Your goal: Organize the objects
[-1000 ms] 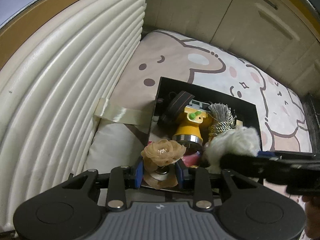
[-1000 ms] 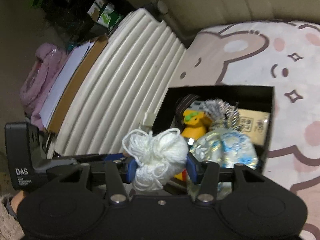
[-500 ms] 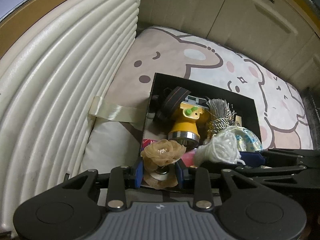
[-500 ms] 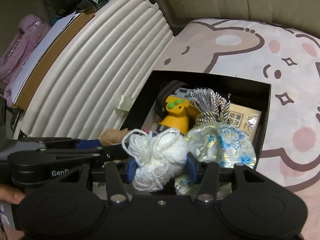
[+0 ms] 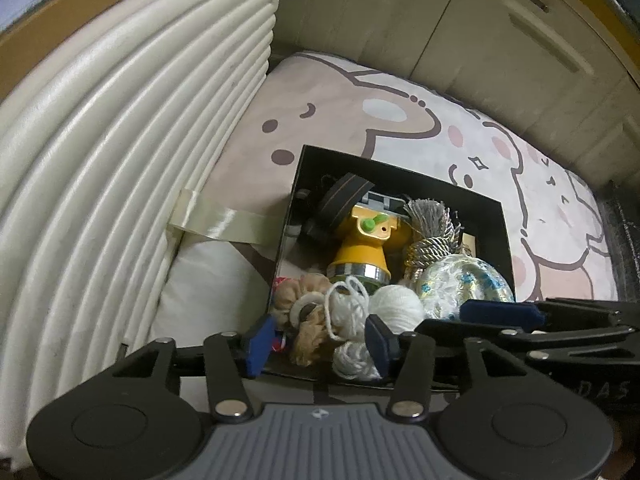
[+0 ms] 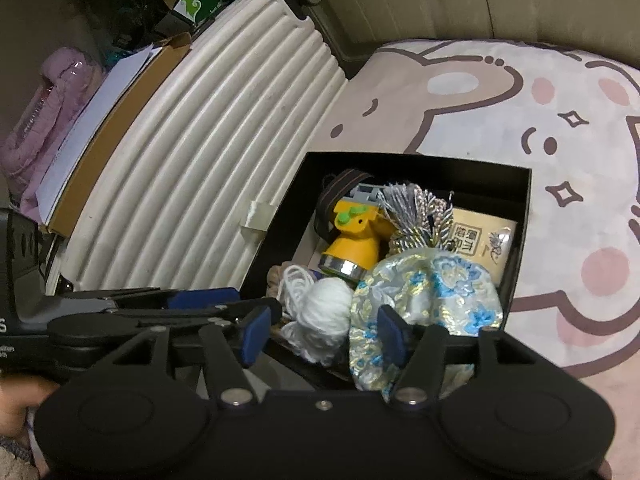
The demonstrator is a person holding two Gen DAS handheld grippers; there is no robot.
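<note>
Left wrist view: left gripper [image 5: 318, 338] over the near edge of the black box [image 5: 400, 178], jaws just opened and standing apart, pads clear of everything. Tan fabric flower [image 5: 306, 312] dropped into the near left corner of the box, lying face down beside the white yarn ball [image 5: 394, 306], loose yarn strands draped across it. Farther in, a yellow flashlight [image 5: 362, 248], a silver tassel [image 5: 430, 226] and a brocade pouch [image 5: 460, 284] toward the right wall. Right gripper's blue pad [image 5: 500, 312] reaching in from the right edge. Box resting on a cartoon-print mat [image 5: 400, 120], hard by a ribbed white cushion [image 5: 120, 140].

Right wrist view: right gripper [image 6: 324, 330] at the same near edge, jaws likewise just opened and parted, yarn ball [image 6: 324, 312] lying between them but untouched by either pad, settled against the pouch [image 6: 428, 292] and the flashlight [image 6: 354, 242]. A tan card [image 6: 482, 240] flat near the far right corner.

Judged from this: flower and yarn both delivered, box nearly full, mat bare of stray items as far as shown. Probably little left beyond withdrawing both grippers; anything waiting outside these views cannot be told.
</note>
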